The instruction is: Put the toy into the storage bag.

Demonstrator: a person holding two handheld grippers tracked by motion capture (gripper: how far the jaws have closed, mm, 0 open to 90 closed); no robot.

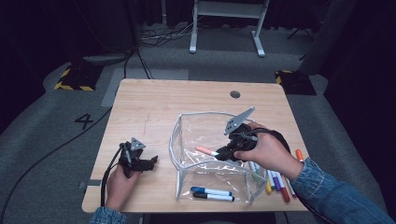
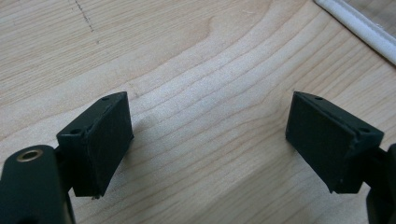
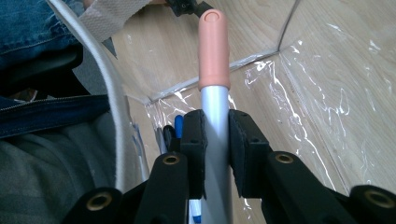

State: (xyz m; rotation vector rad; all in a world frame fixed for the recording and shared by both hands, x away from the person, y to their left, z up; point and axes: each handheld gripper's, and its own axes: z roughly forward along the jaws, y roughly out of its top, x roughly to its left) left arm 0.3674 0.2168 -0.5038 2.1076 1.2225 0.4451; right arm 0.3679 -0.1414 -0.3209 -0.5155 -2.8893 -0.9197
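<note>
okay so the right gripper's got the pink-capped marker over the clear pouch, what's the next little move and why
Probably lower it a little further and then open the jaws. The right gripper is shut on the pink-capped marker, already inside the clear pouch but apparently above its floor, where two blue-capped markers lie. The left gripper rests open on the table.

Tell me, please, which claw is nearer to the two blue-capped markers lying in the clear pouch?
The right. The right claw hangs inside the clear pouch, just above the blue-capped markers, gripping a pink-capped marker. The left claw rests outside the pouch, left of it.
</note>
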